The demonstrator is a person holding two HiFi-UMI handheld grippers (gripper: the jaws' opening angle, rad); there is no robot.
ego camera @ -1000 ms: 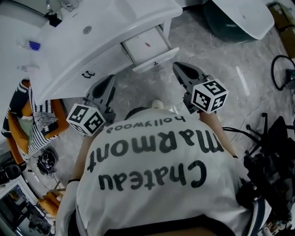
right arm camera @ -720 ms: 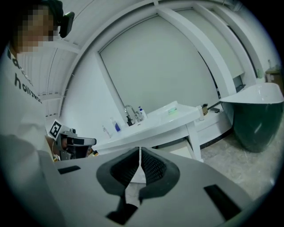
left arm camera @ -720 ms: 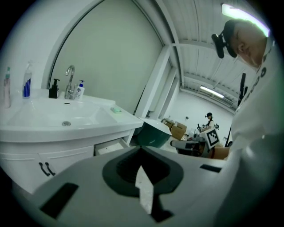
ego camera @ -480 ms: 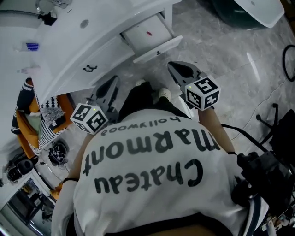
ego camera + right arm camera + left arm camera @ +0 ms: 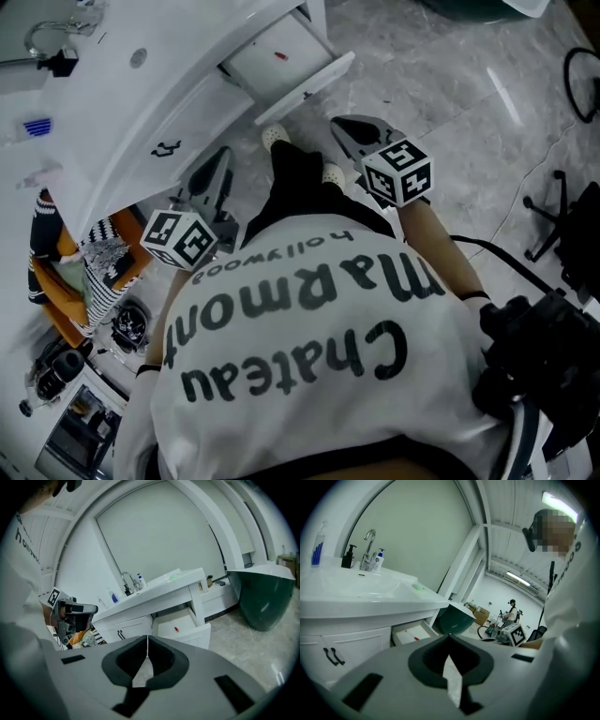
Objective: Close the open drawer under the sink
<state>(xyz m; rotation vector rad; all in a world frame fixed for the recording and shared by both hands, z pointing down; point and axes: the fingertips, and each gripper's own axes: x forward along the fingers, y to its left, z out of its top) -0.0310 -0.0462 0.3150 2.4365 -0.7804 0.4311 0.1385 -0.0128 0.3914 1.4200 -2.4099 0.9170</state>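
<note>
Lowered since before, your right gripper [image 5: 337, 124], clenched empty, faces the open drawer [image 5: 274, 58] ahead, likely to push with closed tips; left gripper [image 5: 221, 157] clenched too.

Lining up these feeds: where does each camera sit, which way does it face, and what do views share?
Head view: on the person's head, facing steeply down at the open white drawer under the white sink counter; white printed shirt, left gripper and right gripper show.
Left gripper view: on the left gripper, facing the counter along shut jaws; shirt at right.
Right gripper view: on the right gripper, facing the counter along shut jaws; shirt at left.
Shared: all three show the drawer.
</note>
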